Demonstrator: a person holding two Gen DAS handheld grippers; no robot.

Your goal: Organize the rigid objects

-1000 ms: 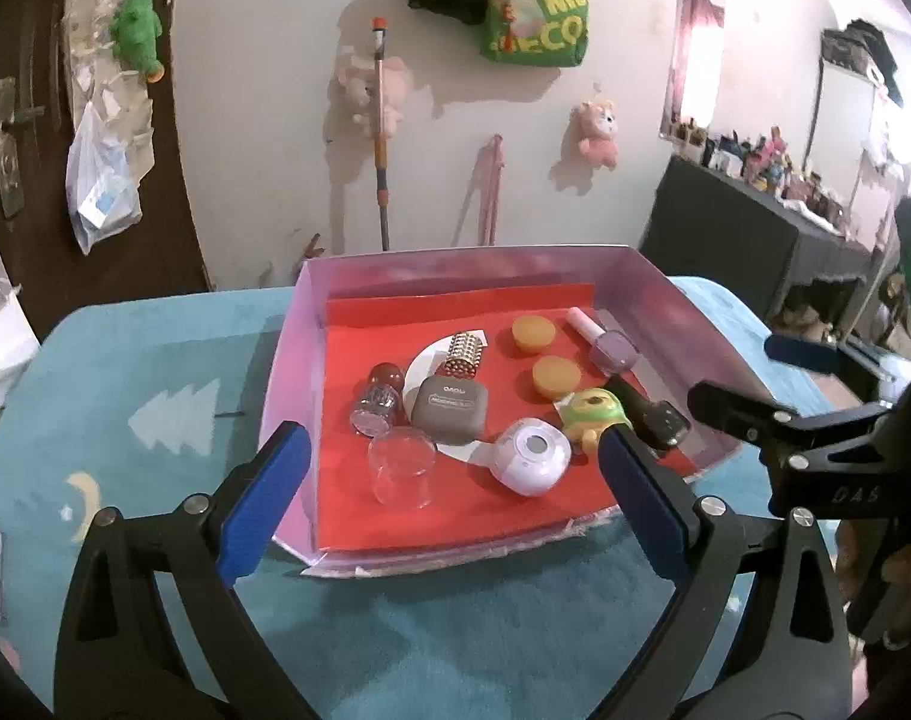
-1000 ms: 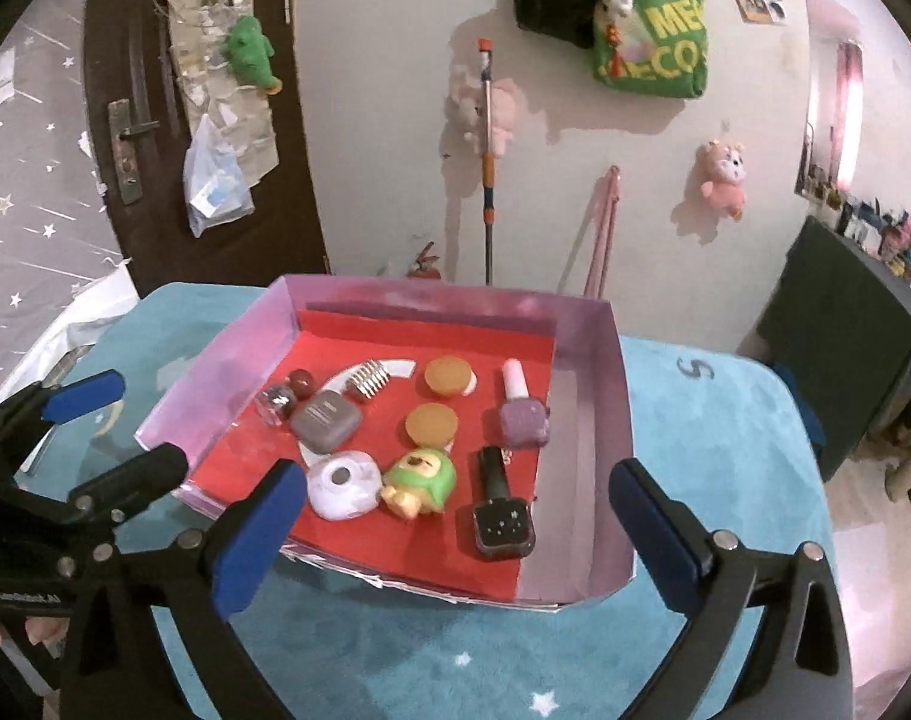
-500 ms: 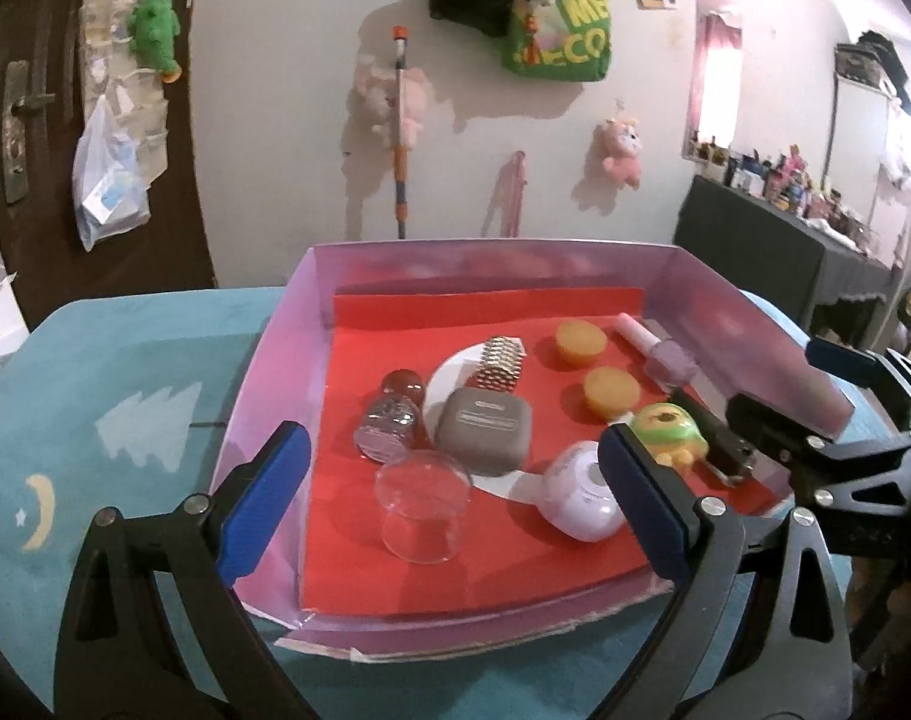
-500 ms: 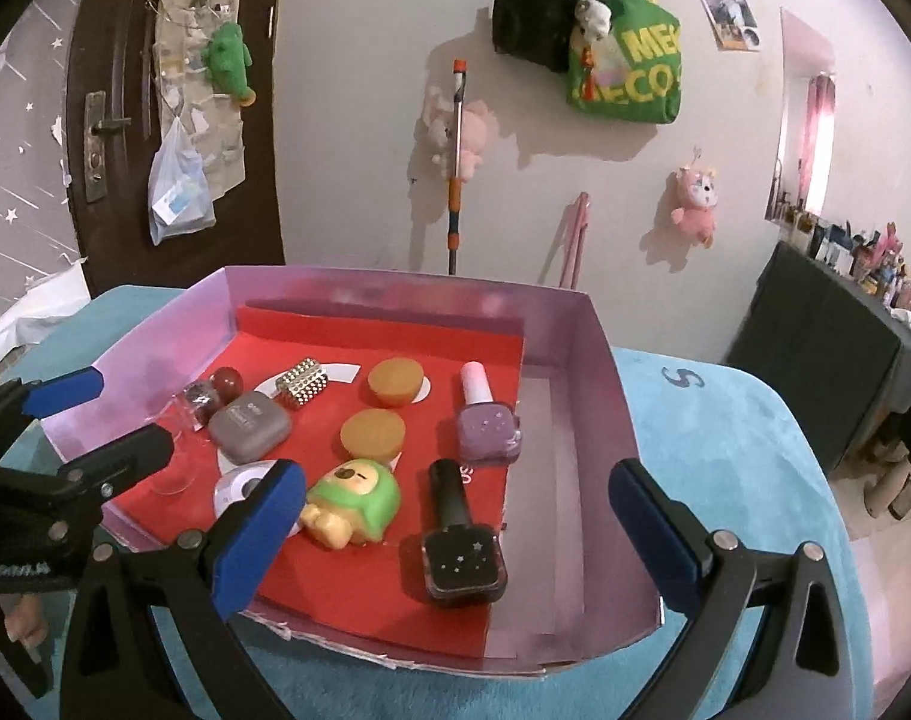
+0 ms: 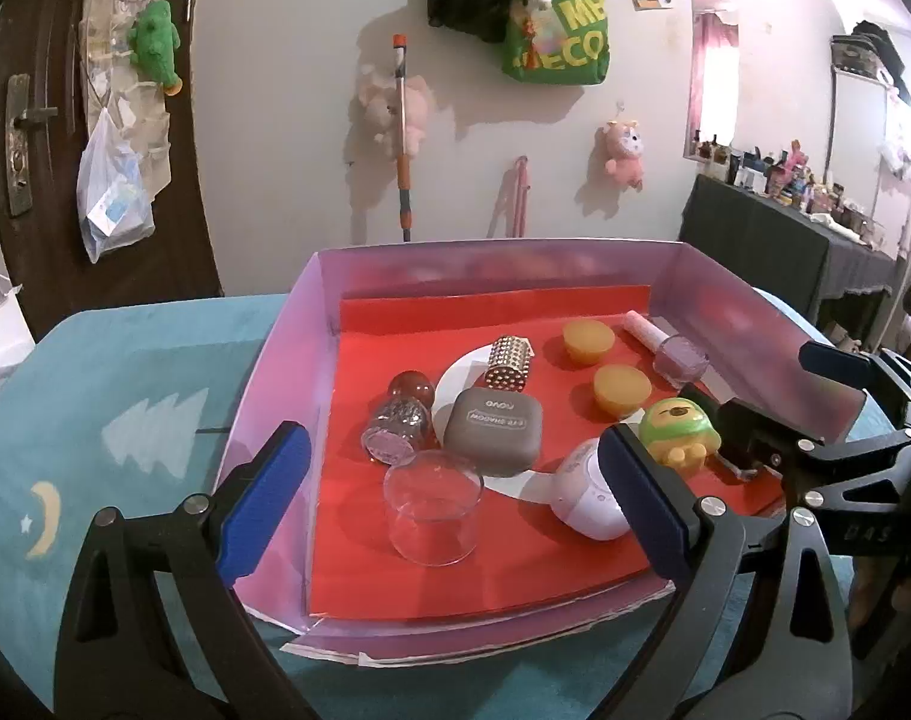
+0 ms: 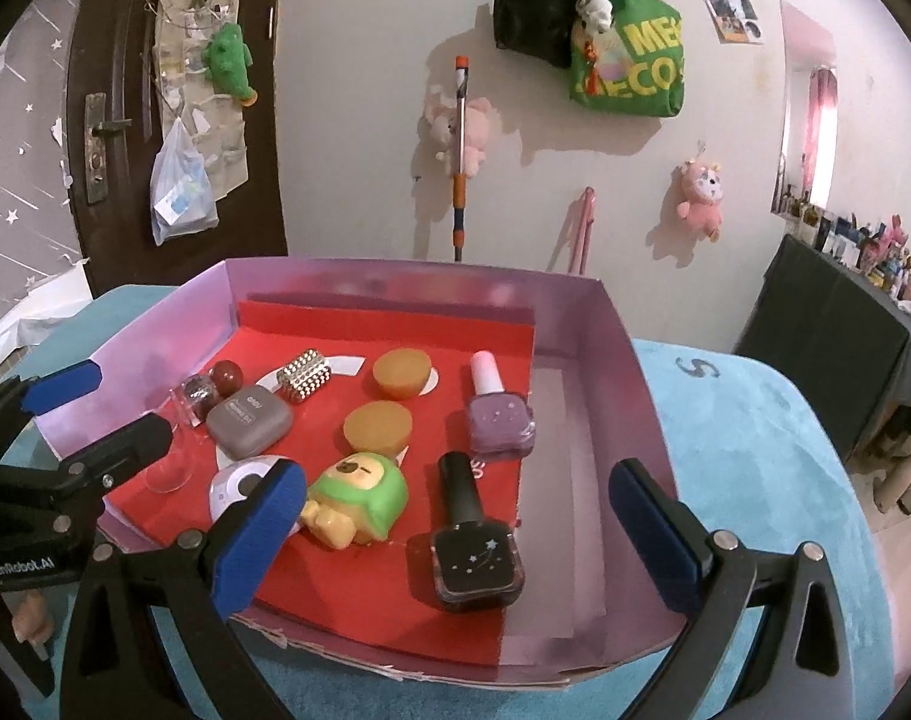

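Left gripper (image 5: 452, 483) fingers spread, clear glass cup (image 5: 432, 507) between; right gripper (image 6: 455, 525) fingers spread around black nail-polish bottle (image 6: 470, 534), green-hooded toy figure (image 6: 356, 501) beside.

— The tray (image 5: 287, 354)?

— Thin card, faintly shiny pink walls, with a matt red paper liner (image 6: 359, 570).

— And the little cup (image 5: 434, 507)?

— Clear, smooth, glassy. The eyeshadow case (image 5: 494, 432) looks like matt grey plastic; the studded roller (image 6: 304, 375) glints like metal.

— The black bottle (image 6: 476, 561)?

— Glossy, with a smooth cap. The table cover (image 6: 773, 480) is fuzzy teal cloth.
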